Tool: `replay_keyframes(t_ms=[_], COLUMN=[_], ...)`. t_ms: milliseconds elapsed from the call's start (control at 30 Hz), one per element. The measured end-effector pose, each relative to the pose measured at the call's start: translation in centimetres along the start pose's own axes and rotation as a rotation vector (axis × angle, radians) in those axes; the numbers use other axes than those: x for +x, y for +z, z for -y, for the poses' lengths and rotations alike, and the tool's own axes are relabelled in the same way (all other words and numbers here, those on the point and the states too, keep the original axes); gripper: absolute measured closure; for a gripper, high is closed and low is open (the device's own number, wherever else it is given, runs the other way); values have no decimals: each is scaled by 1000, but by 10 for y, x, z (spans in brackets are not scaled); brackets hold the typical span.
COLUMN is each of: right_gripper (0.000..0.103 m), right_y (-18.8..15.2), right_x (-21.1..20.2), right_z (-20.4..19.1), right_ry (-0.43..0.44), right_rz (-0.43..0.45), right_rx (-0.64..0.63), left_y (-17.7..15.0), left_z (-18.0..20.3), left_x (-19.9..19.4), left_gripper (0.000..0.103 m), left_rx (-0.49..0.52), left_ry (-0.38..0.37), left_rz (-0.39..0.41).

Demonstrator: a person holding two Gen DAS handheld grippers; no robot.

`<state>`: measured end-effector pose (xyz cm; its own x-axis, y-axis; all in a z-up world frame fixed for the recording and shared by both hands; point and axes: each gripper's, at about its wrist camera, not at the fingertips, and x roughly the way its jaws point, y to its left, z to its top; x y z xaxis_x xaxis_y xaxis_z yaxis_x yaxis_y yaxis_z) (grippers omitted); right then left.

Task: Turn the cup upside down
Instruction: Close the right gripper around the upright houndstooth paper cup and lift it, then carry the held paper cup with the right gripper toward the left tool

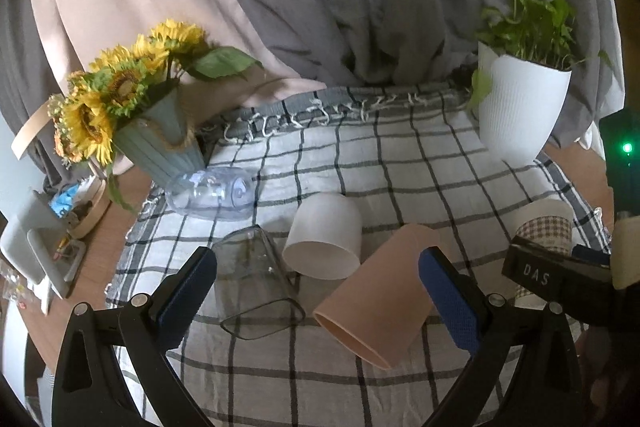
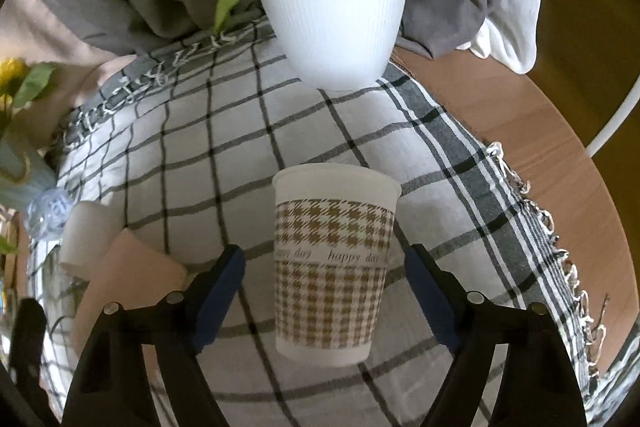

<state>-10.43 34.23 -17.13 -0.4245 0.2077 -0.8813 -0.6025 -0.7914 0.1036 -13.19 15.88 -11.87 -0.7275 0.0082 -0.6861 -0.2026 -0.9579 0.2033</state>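
Standing upright between spread right tongs (image 2: 324, 287): paper cup (image 2: 334, 267).

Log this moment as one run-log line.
right gripper: open, jaws either side of upright paper cup, no contact | left gripper: open, above pink cup lying on its side | flip: not done

Your left wrist view looks down across the checked cloth (image 1: 400, 163) toward the white planter (image 1: 520, 107); your right wrist view sits closer to that planter (image 2: 332, 7). Both share it.
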Motion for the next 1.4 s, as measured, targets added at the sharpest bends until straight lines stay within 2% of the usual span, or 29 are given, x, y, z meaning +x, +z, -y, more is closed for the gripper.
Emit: replay_keyframes(t_ms=[167,333,500,700,1033,1400], right_gripper=[39,40,40,40,40,40], right_y=[1,0,-13,-50,-113,-149], right_x=[10,5,-34,-83,-99,-62], right_z=[0,-1,-8,-30,-85,-136], right_ry=[3,-2,-3,81,223,295], right_rz=[-28,-27,45,81,-4,-147], right_rx=[3,-12,-45,-78,-155,-191], left_y=[-1,-3,-12,-37,-85,-120], left_z=[-2,-9,-27,-73,-135,-177], left_x=[8,7,-8,-24,-33,-18], left_gripper=[0,0,0,0,0,0], left_rx=[-5,-10,-14,-53,-75,-63], left_ry=[7,10,3,12,83,145], left_rz=[-29,-42,-46,-91,-175,-259])
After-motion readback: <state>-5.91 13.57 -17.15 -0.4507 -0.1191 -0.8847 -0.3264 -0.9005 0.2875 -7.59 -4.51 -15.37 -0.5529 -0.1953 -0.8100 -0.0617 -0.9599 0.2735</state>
